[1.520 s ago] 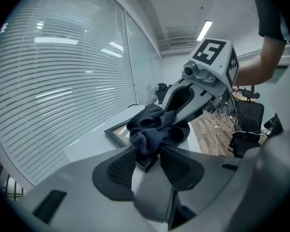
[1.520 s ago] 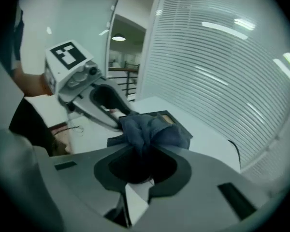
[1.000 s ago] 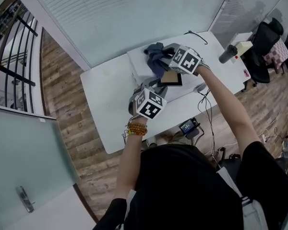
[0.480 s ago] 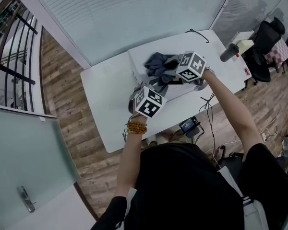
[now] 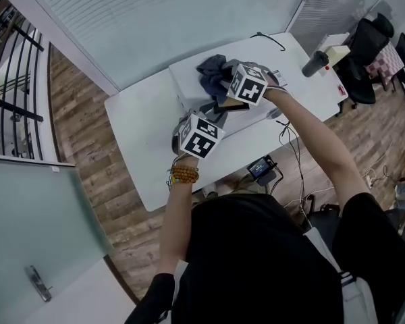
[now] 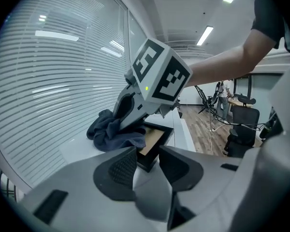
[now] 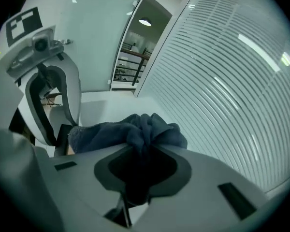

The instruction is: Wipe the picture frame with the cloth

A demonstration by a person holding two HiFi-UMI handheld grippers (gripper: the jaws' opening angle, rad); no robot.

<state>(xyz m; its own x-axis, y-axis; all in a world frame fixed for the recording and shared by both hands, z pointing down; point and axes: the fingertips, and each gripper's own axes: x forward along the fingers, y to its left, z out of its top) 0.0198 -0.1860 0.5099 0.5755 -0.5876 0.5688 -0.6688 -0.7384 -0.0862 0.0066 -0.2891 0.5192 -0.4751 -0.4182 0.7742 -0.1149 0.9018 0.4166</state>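
Status is mid-task, by my reading. The picture frame (image 6: 154, 141) lies toward the far side of the table (image 5: 142, 133), near the blinds, with its near corner between the jaws of my left tongs (image 6: 147, 161). These have just been closing and now appear clenched on that corner, steadying it. My right tongs (image 7: 142, 153) are clamped on a bunched fold of the cloth (image 7: 135, 129), which is draped over the frame's far end and touches it. The near part of the tan face and the dark border lie uncovered — I judge these strokes remain. No view shows whether any part is clean — I cannot confirm a completed pass.
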